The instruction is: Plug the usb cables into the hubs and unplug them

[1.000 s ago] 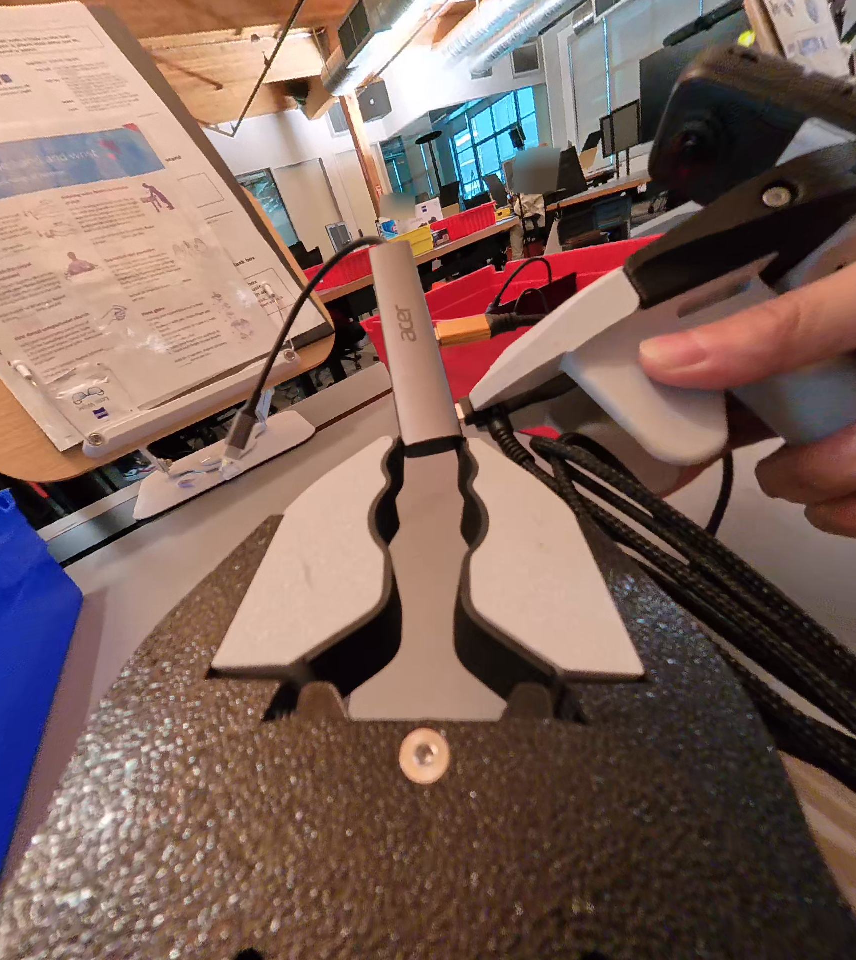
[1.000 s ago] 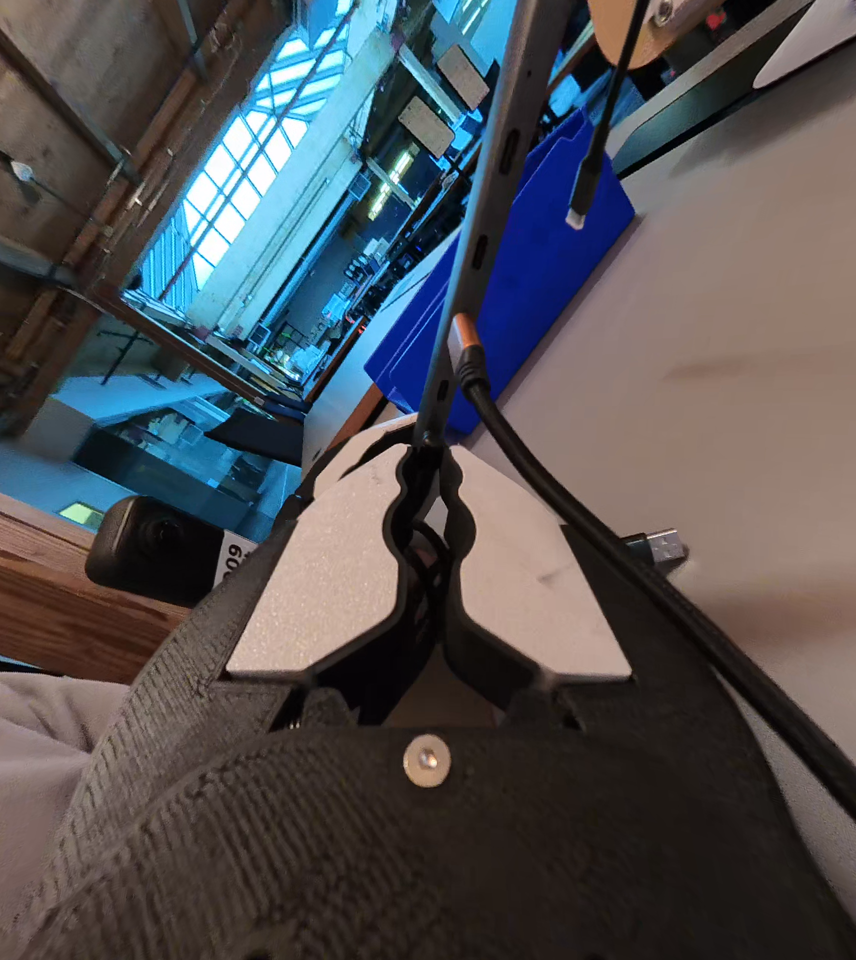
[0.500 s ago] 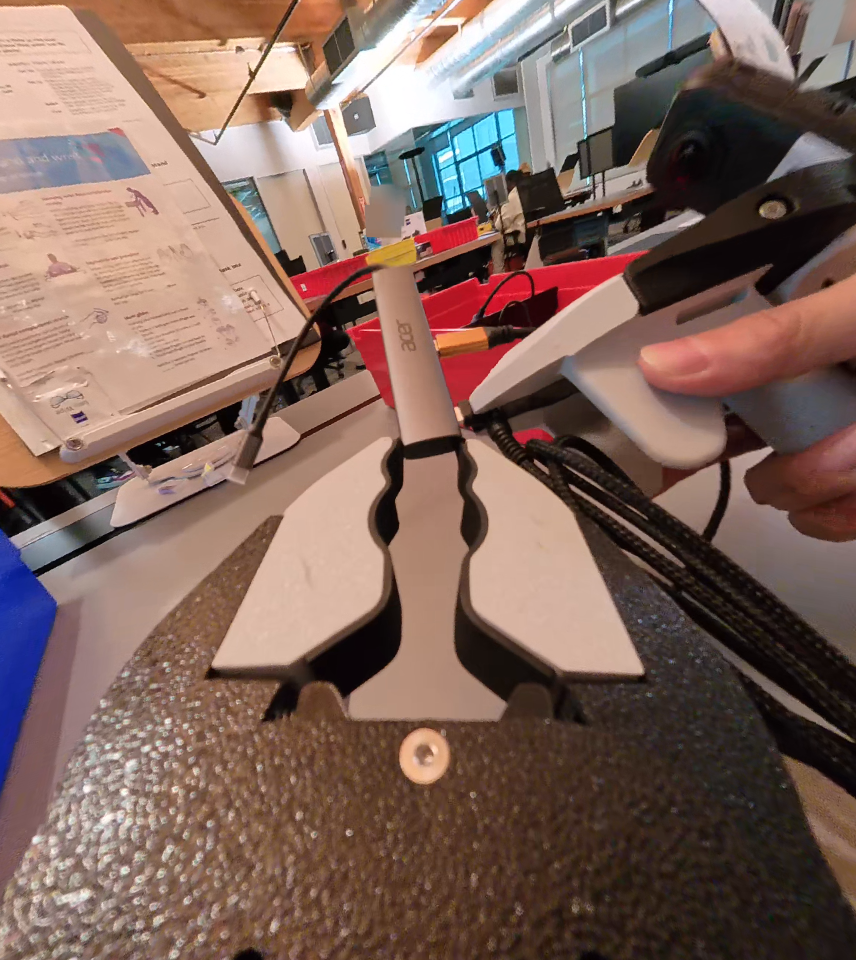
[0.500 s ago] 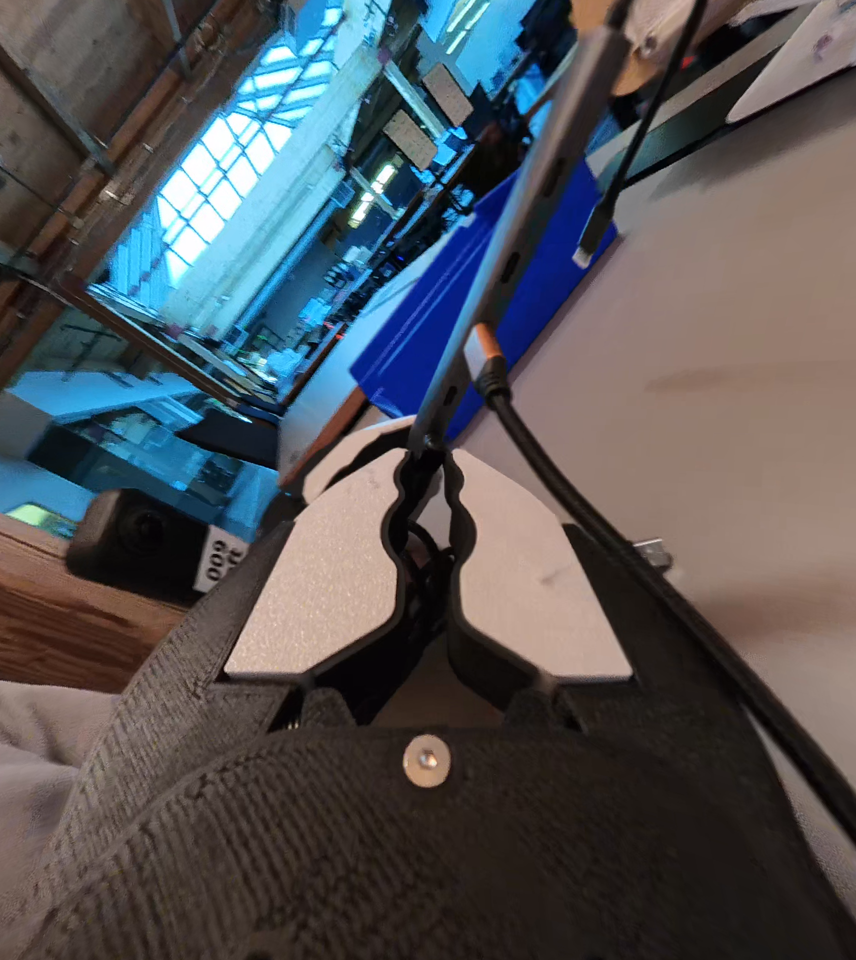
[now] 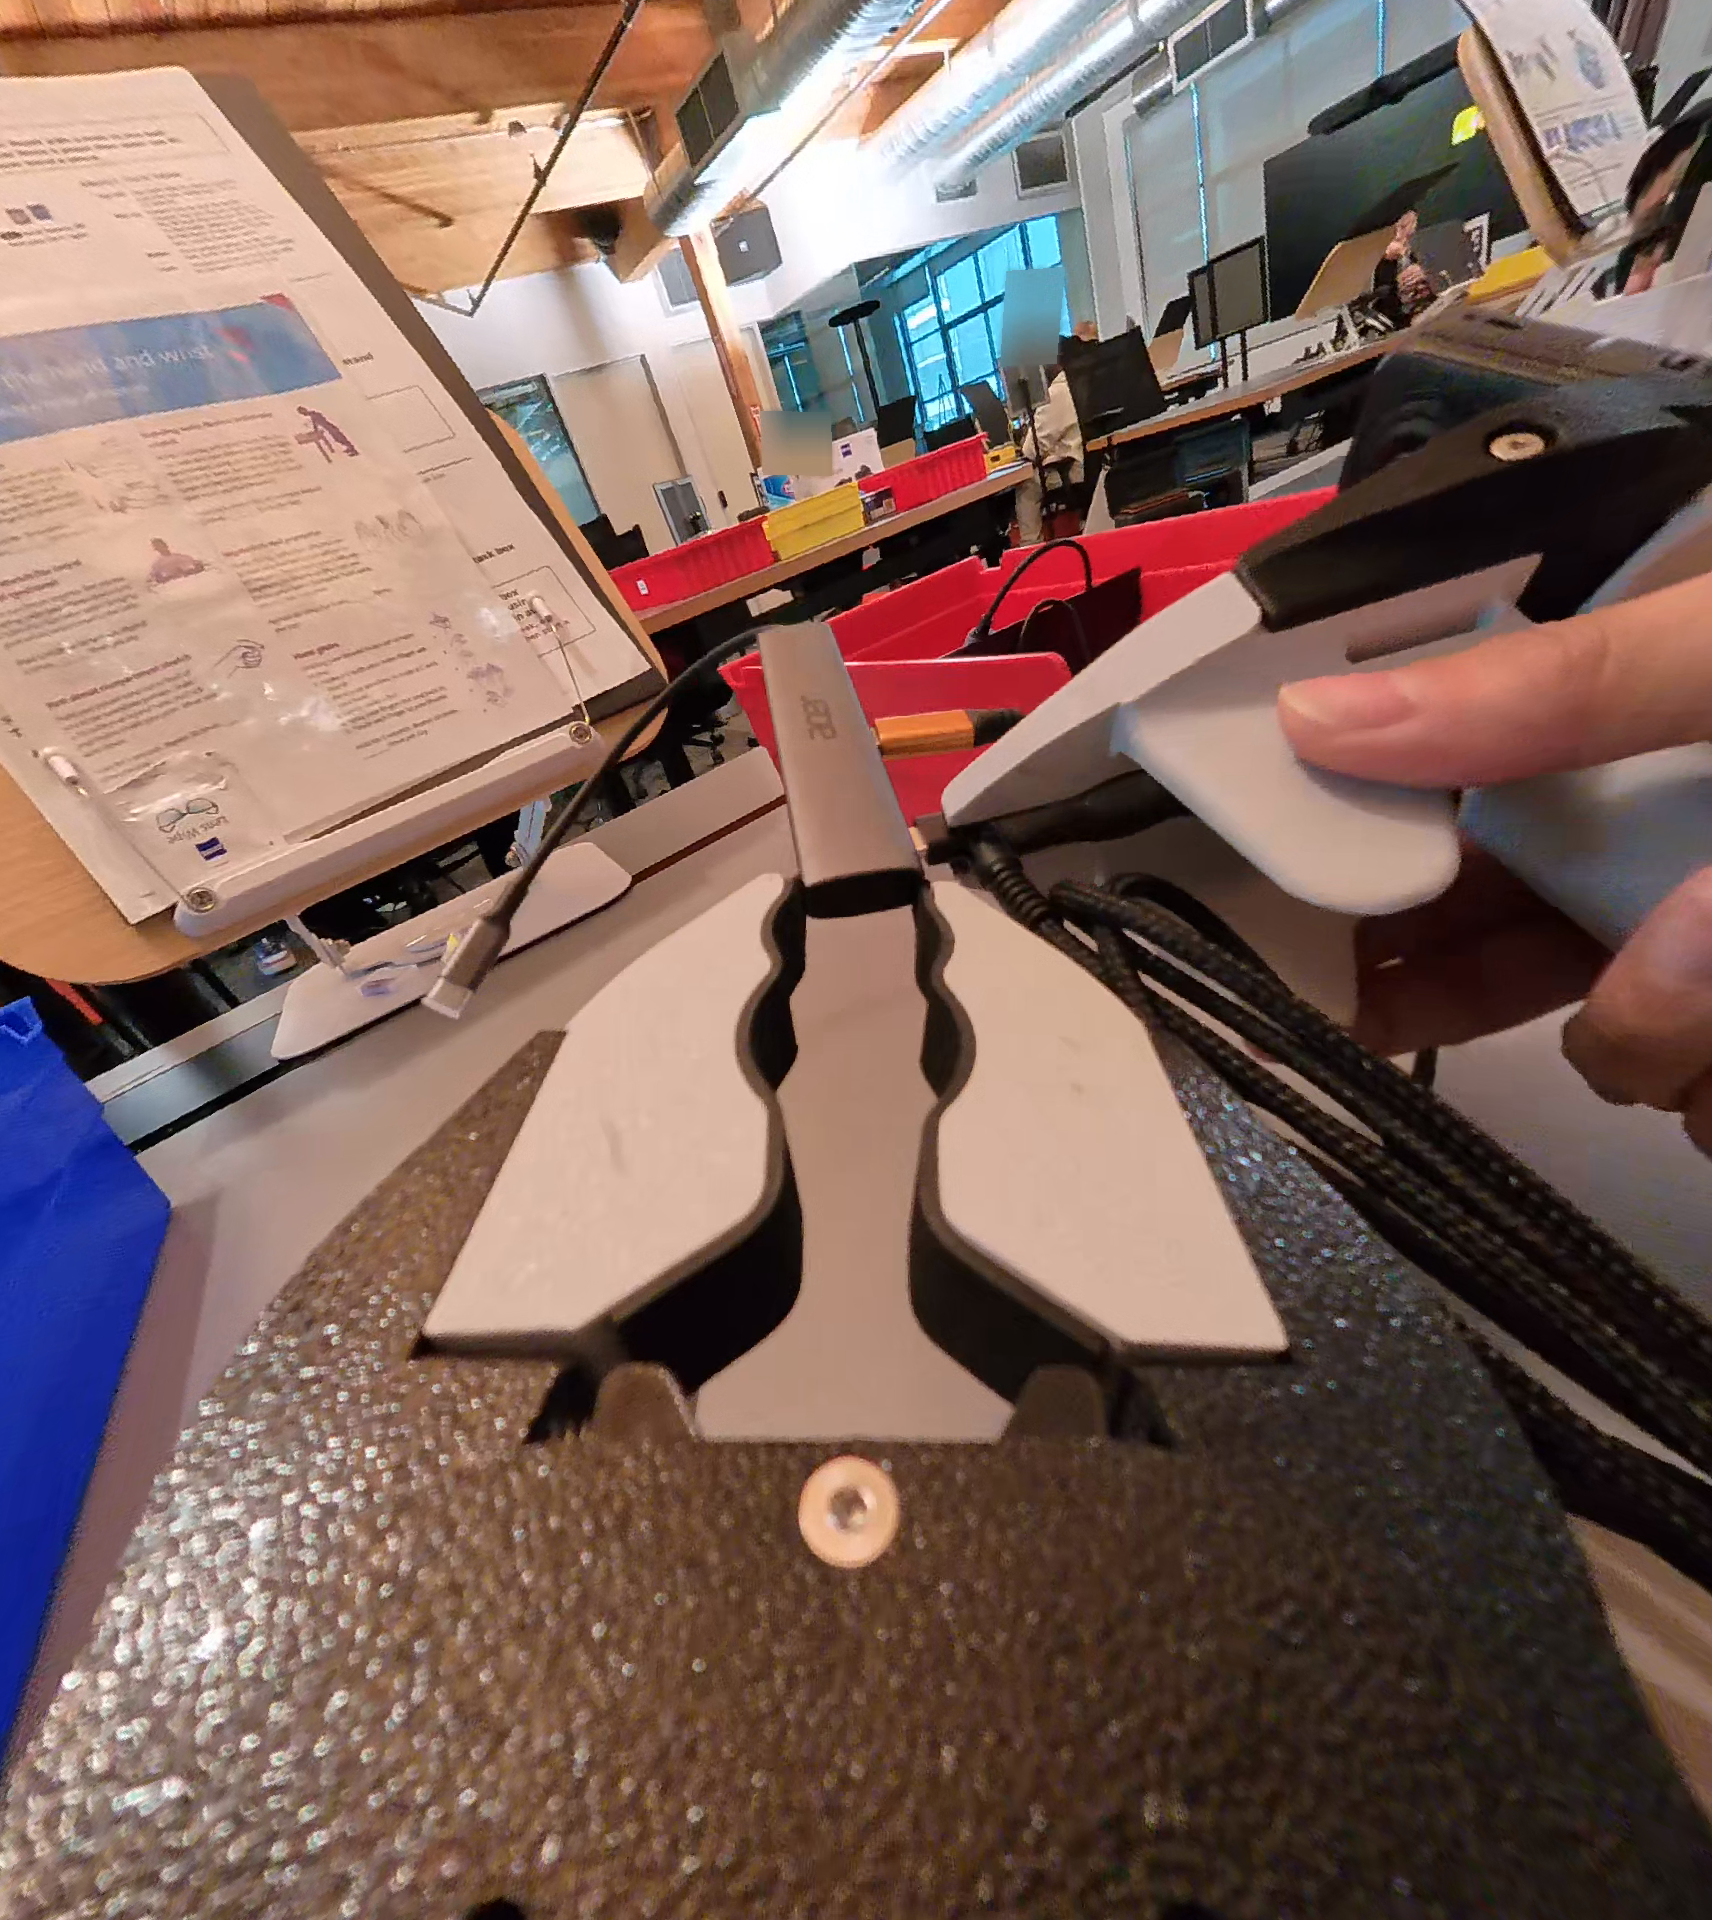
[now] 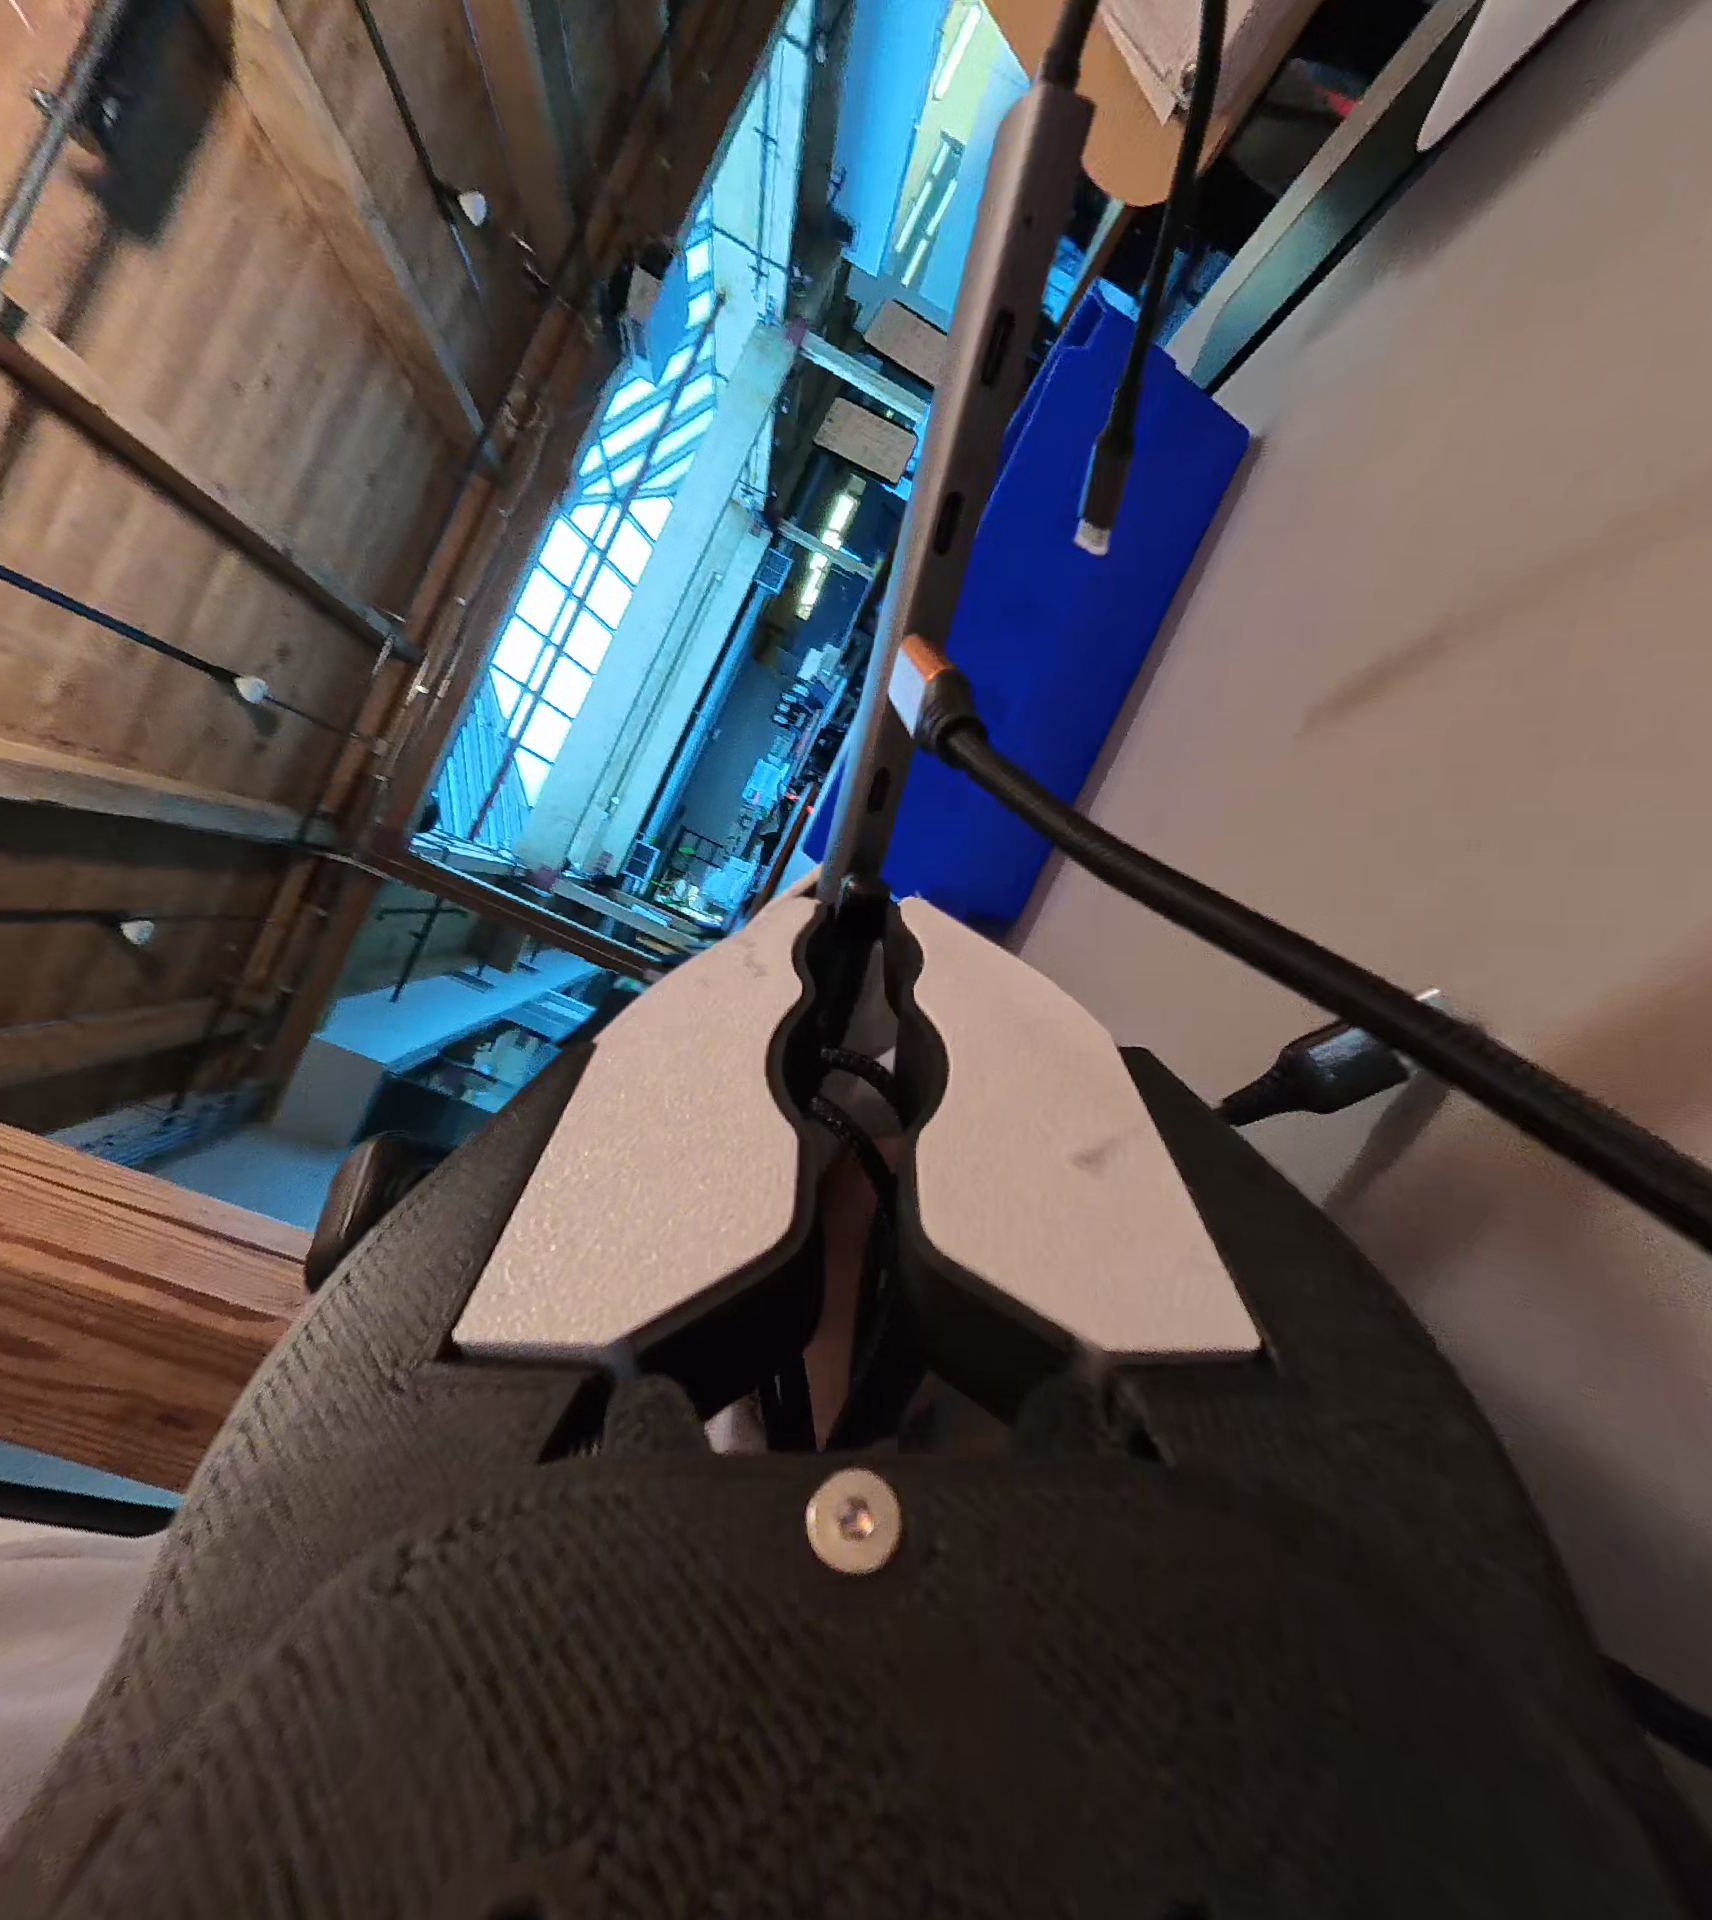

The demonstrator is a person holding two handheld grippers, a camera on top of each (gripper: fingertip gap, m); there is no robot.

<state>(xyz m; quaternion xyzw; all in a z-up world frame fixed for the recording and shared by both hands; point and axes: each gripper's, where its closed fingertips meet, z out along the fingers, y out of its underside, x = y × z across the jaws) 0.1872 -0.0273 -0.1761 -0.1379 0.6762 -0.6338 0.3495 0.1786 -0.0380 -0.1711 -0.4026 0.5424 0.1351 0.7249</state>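
My left gripper (image 5: 857, 894) is shut on a grey USB hub (image 5: 831, 769), which sticks out forward and up above the table. An orange plug (image 5: 925, 732) with a black cable sits in the hub's right side. The hub's own short cable hangs free with its plug (image 5: 462, 977) in the air. My right gripper (image 6: 857, 914) is shut on the plug of a black braided cable (image 6: 847, 1091), and its tip (image 5: 956, 816) presses against the hub's right side just beyond my left fingers. The plug's metal end (image 5: 925, 831) meets the hub; its depth is hidden. The right wrist view shows the hub (image 6: 966, 416) edge-on and the orange plug (image 6: 919, 675).
A bundle of black braided cables (image 5: 1351, 1143) trails right. A loose black plug (image 6: 1340, 1060) lies on the grey table (image 6: 1506, 520). A blue bin (image 5: 0, 1299) stands left, a document stand (image 5: 156, 499) behind, and red bins (image 5: 935, 665) beyond. A hand (image 5: 1610, 727) holds the right gripper. My left and right fingertips are right by each other.
Both grippers and the hub have shifted and tilted together. The hub's hanging plug has swung to the right. Both grips are unchanged.
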